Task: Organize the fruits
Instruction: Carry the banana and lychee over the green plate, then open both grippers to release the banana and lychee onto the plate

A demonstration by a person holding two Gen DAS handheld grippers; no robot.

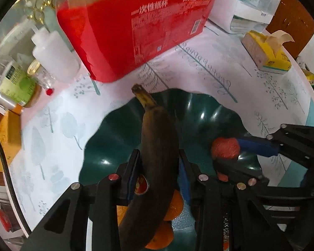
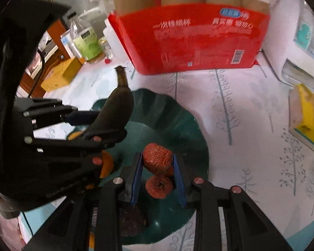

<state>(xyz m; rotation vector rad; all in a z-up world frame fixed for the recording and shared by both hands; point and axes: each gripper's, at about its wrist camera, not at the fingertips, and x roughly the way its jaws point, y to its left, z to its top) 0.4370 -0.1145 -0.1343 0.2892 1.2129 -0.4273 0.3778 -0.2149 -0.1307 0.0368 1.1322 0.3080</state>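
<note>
Bananas don't get much browner than this one: the left gripper (image 1: pixel 159 163) has its jaws pinching an overripe banana (image 1: pixel 157 146), stem poking out past the tips, right over a dark green scalloped bowl (image 1: pixel 119 129). Oranges (image 1: pixel 173 207) sit in the bowl under those jaws. The right gripper (image 2: pixel 157 167) is just beside it, jaws clamped on a wrinkly red fruit (image 2: pixel 157 159), with another red fruit (image 2: pixel 159 186) lying below. Beyond both tips, a red paper-cup pack (image 2: pixel 194 39) stands on the tree-print surface (image 2: pixel 251 146).
</note>
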